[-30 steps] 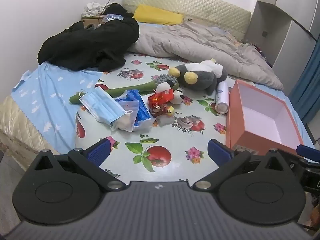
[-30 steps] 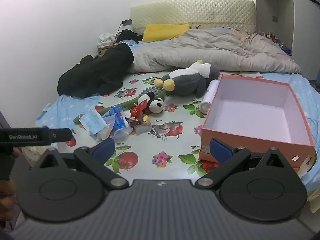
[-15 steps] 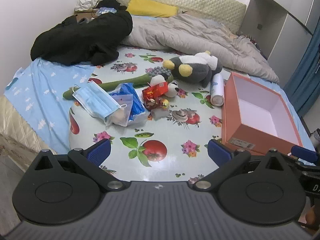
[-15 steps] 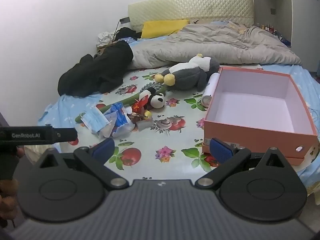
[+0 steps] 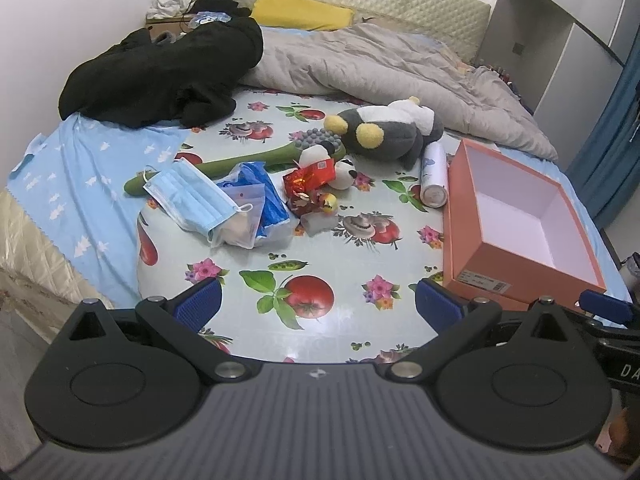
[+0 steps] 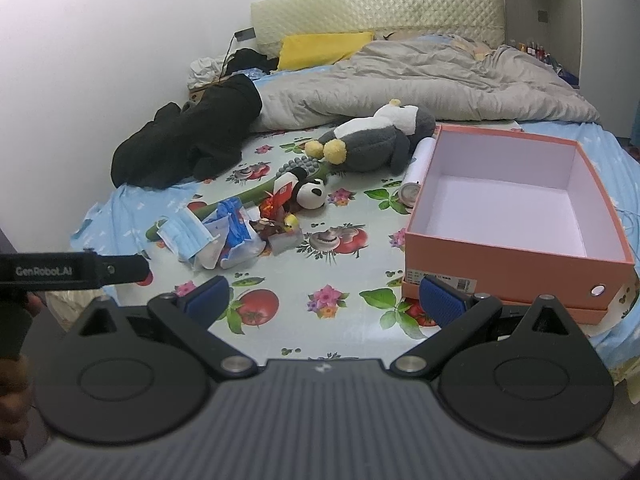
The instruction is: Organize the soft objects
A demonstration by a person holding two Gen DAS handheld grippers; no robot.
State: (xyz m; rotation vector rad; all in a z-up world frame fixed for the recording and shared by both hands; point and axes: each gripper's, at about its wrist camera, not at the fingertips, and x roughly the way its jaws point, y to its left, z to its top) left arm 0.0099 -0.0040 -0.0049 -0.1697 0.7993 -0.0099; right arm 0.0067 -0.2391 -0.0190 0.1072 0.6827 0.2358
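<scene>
In the left wrist view, your left gripper (image 5: 317, 304) hangs above the near edge of a bed, its blue-padded fingers spread wide with nothing between them. Below lies a glossy floral tablecloth (image 5: 320, 276) spread over a blue sheet (image 5: 80, 184). A gray penguin plush (image 5: 384, 132) lies near the middle, beside an open orange shoebox (image 5: 516, 264) on the right. A surgical mask (image 5: 188, 200), a small panda plush (image 5: 344, 172) and wrappers cluster to the left. Black clothing (image 5: 160, 76) and a gray quilt (image 5: 380, 64) sit nearer the padded headboard (image 5: 360, 4).

In the right wrist view, your right gripper (image 6: 323, 300) is likewise wide open and holds nothing. The shoebox (image 6: 512, 264) sits just ahead on the right, the penguin plush (image 6: 372, 140) beyond it, with a white wall (image 6: 120, 40) on the left.
</scene>
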